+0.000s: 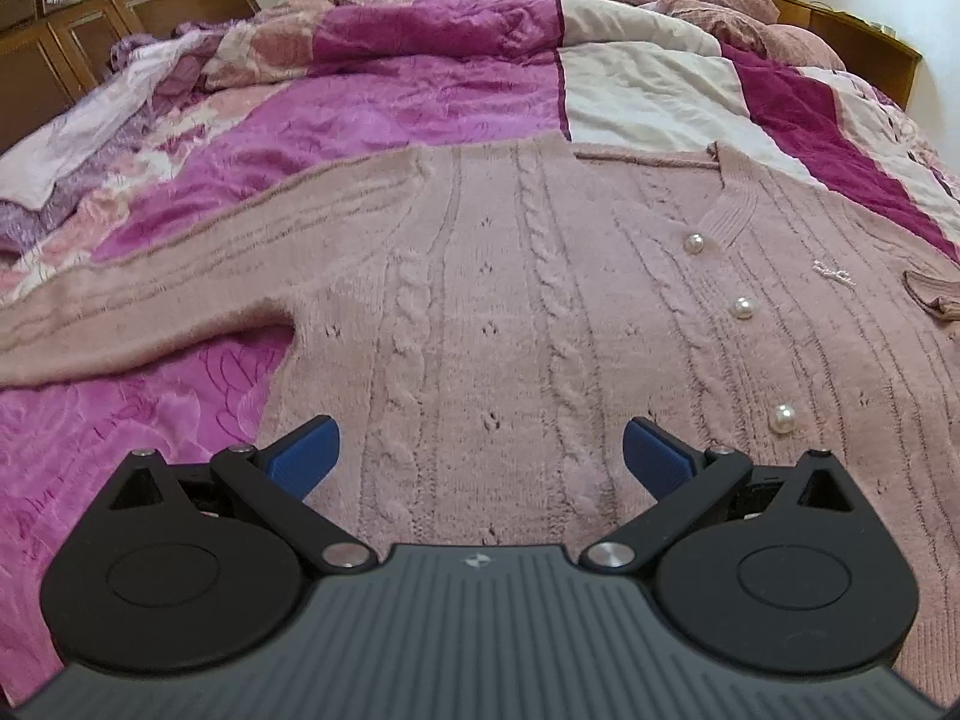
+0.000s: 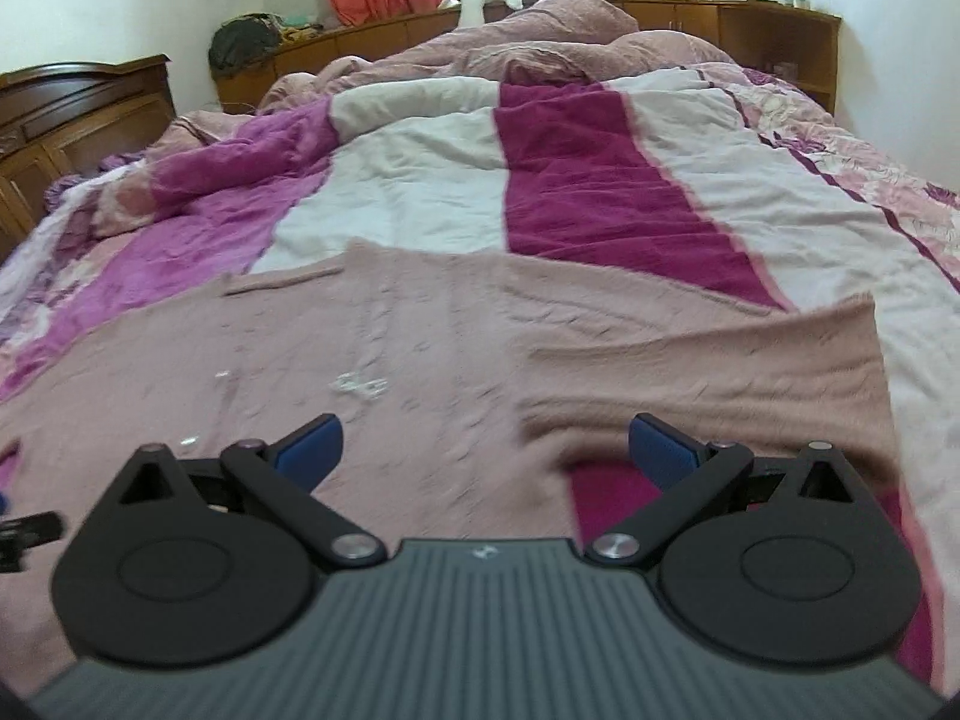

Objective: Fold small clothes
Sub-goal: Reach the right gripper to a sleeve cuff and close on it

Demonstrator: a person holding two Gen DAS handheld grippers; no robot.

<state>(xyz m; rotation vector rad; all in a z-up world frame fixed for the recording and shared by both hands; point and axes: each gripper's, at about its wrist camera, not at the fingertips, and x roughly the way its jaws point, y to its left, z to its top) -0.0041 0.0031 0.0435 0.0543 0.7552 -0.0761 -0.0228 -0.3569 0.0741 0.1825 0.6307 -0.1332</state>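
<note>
A dusty-pink cable-knit cardigan [image 1: 510,312] with pearl buttons [image 1: 744,307] lies flat, front up, on the bed. Its one sleeve [image 1: 180,276] stretches out to the left. My left gripper [image 1: 480,450] is open and empty, hovering just above the cardigan's lower body. In the right wrist view the same cardigan [image 2: 390,348] shows blurred, with its other sleeve [image 2: 750,366] lying out to the right. My right gripper [image 2: 486,450] is open and empty, low over the cardigan near the armpit of that sleeve.
The bed is covered by a patchwork blanket [image 1: 420,102] of magenta, purple and white [image 2: 420,180]. A crumpled pink duvet [image 2: 540,42] lies at the far end. Wooden cabinets [image 2: 78,108] stand at the left and a wooden shelf unit [image 2: 780,30] behind the bed.
</note>
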